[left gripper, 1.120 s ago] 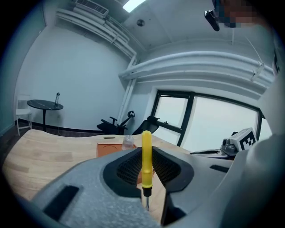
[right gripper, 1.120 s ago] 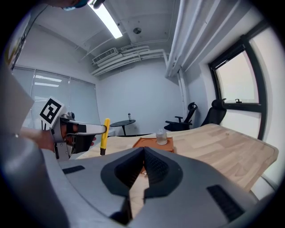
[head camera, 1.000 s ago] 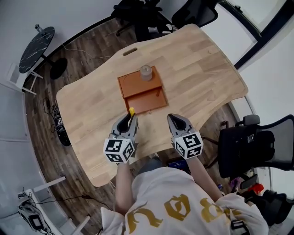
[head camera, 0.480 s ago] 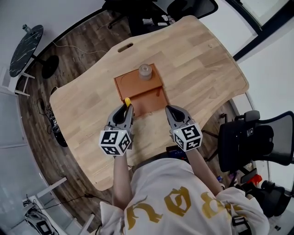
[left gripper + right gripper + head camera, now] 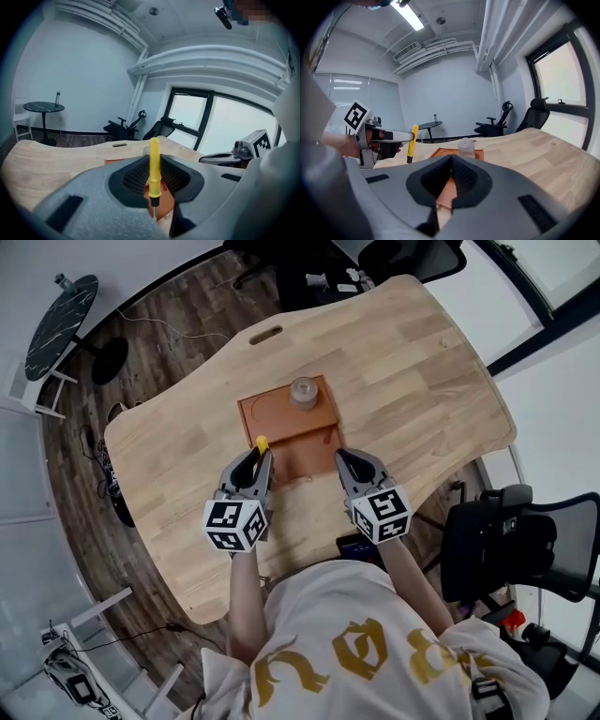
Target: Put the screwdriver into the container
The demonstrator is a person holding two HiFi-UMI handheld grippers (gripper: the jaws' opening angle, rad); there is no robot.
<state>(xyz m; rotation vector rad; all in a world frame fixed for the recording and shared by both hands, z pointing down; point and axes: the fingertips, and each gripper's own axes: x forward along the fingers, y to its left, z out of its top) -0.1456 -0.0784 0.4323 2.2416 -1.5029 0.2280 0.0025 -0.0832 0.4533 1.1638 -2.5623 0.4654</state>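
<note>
A screwdriver (image 5: 262, 442) with a yellow handle (image 5: 154, 161) stands upright in my left gripper (image 5: 255, 461), which is shut on it, shaft pointing down. It hangs at the near left corner of the orange-brown container (image 5: 272, 414) on the wooden table. In the right gripper view the screwdriver (image 5: 412, 138) shows at the left, in front of the container (image 5: 446, 153). My right gripper (image 5: 347, 459) hovers by the container's near right corner. Its jaws meet at the tips with nothing between them.
A small clear jar (image 5: 303, 390) stands at the far edge of the container, also seen as the jar (image 5: 466, 146) ahead of the right gripper. The wooden table (image 5: 422, 381) has a handle slot (image 5: 265, 335) at the back. Office chairs stand beyond and to the right.
Both grippers have moved forward across the table to the container's near edge. The left one still carries the upright screwdriver.
</note>
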